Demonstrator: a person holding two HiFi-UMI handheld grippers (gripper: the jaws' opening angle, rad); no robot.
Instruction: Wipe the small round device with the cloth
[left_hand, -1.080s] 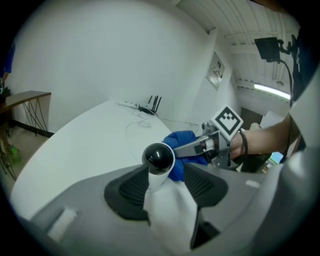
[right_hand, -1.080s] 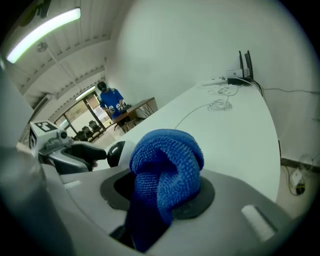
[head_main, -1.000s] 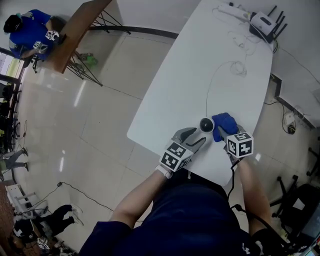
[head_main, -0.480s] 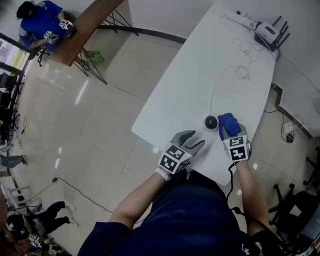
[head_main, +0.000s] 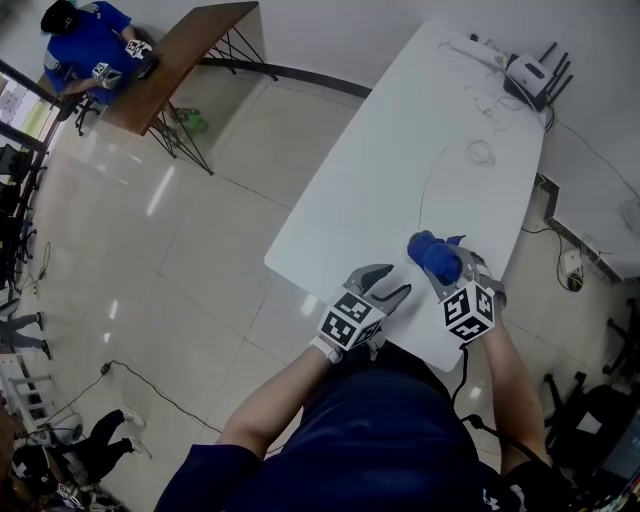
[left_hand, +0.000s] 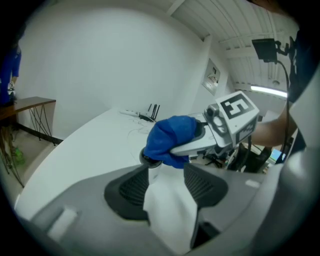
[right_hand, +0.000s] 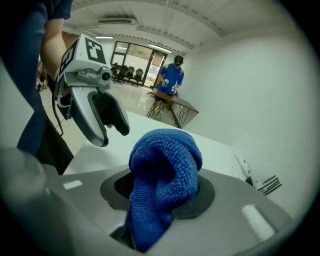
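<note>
left gripper (head_main: 393, 283): jaws are standing apart, gripping nothing | right gripper (head_main: 450, 270): jaws are clamping a bunched blue cloth (head_main: 432, 255), hovering at the left gripper's 2 o'clock over the white table (head_main: 400, 150) | small round device (left_hand: 148, 159): is peeking out dark under the cloth's lower edge, at 12 o'clock just beyond the left jaw tips; the cloth is hiding it in the head view

The blue microfibre cloth (head_main: 434, 255) is bunched into a thick, looped wad and clamped between the jaws of the right gripper (right_hand: 161, 189), its folded end bulging out past them. It hangs over the near end of the white surface (head_main: 400, 140). The small round dark device (left_hand: 149, 160) sits right beneath the wad. Only its dark lower edge shows in the left gripper view, and the head view hides it under the cloth.
</note>
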